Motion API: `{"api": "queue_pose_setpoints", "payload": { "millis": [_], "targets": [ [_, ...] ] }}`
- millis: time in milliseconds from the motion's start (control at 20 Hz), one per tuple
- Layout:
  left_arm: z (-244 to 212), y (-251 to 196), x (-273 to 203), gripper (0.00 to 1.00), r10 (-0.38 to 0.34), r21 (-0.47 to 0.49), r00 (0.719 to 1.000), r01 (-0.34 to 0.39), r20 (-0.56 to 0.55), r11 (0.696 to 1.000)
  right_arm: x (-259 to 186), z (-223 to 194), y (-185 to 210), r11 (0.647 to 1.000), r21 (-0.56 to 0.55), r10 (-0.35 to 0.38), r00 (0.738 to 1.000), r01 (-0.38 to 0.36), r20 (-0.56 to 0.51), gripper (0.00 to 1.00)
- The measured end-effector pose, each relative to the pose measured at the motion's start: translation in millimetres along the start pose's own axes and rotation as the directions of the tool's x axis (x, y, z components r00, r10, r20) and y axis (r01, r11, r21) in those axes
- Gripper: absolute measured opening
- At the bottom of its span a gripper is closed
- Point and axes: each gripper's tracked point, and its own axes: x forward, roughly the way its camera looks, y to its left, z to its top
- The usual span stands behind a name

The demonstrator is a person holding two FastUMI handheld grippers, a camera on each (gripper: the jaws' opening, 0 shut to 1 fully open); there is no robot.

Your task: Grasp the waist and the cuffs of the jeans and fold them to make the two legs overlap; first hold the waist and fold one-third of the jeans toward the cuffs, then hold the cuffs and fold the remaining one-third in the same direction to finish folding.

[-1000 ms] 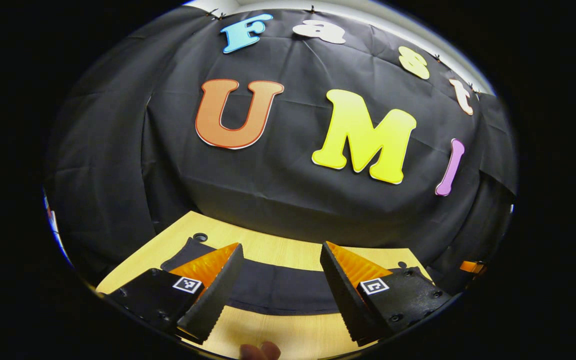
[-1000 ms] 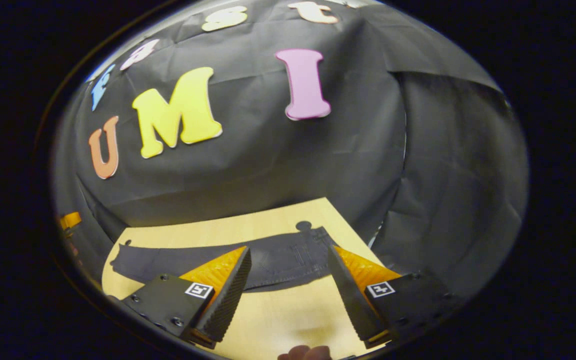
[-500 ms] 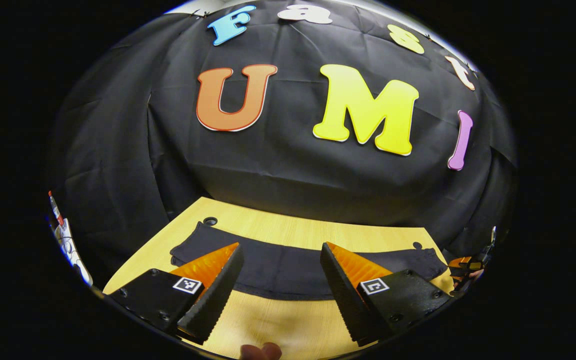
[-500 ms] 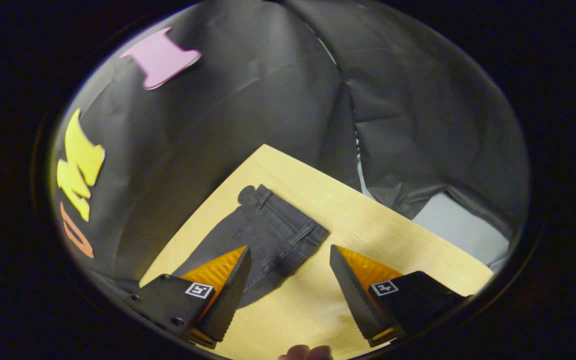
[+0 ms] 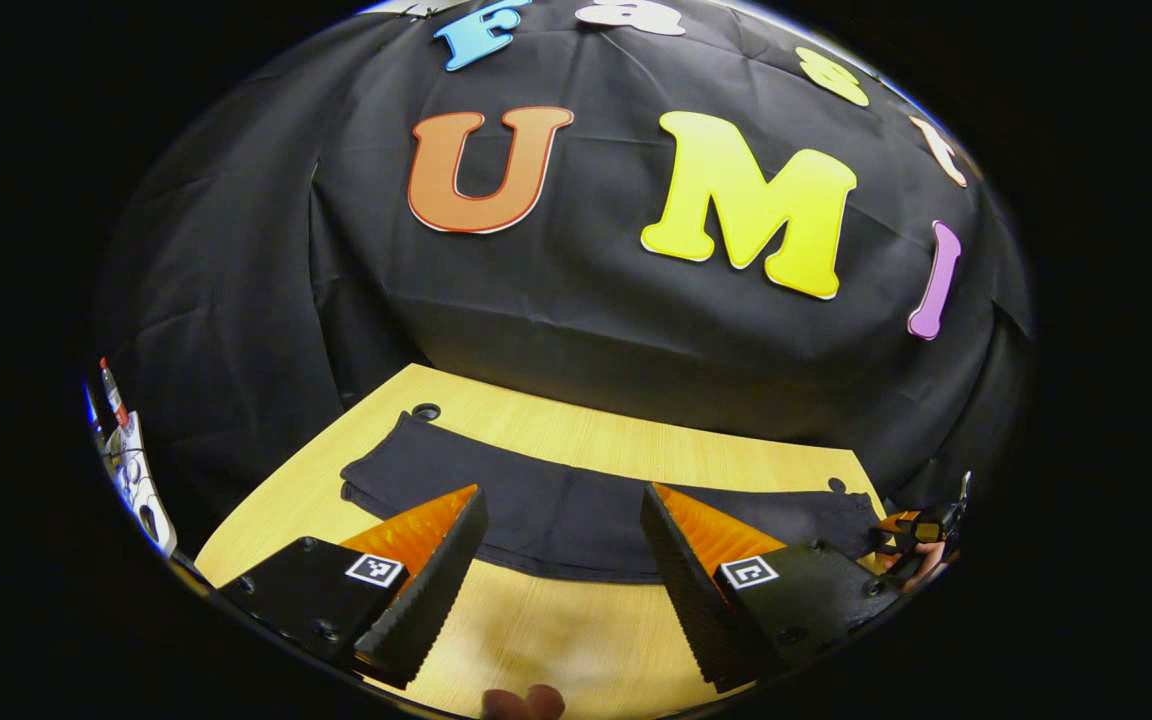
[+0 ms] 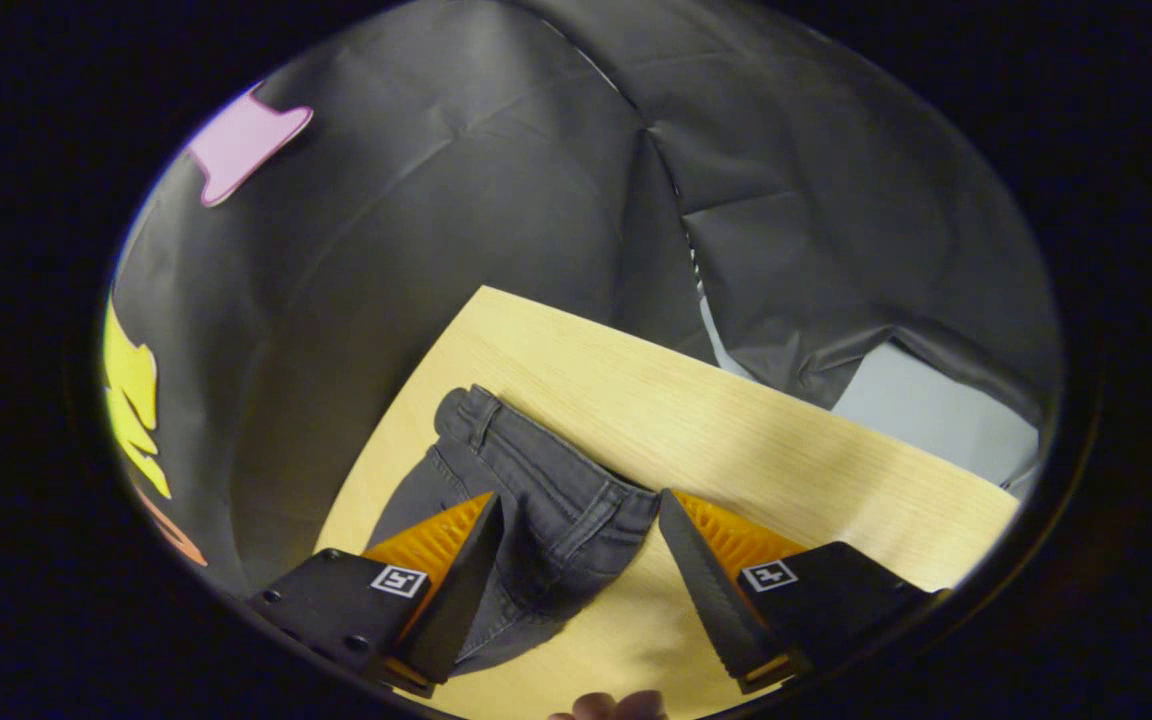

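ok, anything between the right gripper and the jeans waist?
Nothing visible. In the right gripper view the right gripper is open, with the waist of the jeans lying flat on the table between its fingers, only bare wood beside it.

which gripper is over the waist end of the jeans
The right gripper: the waistband lies between its open fingers. The left gripper hovers over the plain legs.
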Motion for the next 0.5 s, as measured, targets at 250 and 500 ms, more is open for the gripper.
{"api": "queue_pose_setpoints", "payload": {
  "millis": [250,500],
  "targets": [
    [-3,12,-1,0.99,0.019,-0.020,1.000,-0.019,-0.001,1.000,4,-5,4,0.961,-0.260,-0.085,0.995,0.098,0.061,0.61],
    [3,46,-8,1.00,0.083,0.048,0.996,-0.085,0.031,0.995,-22,16,31,0.886,-0.443,-0.065,0.983,0.136,0.173,0.07]
  ]
}}
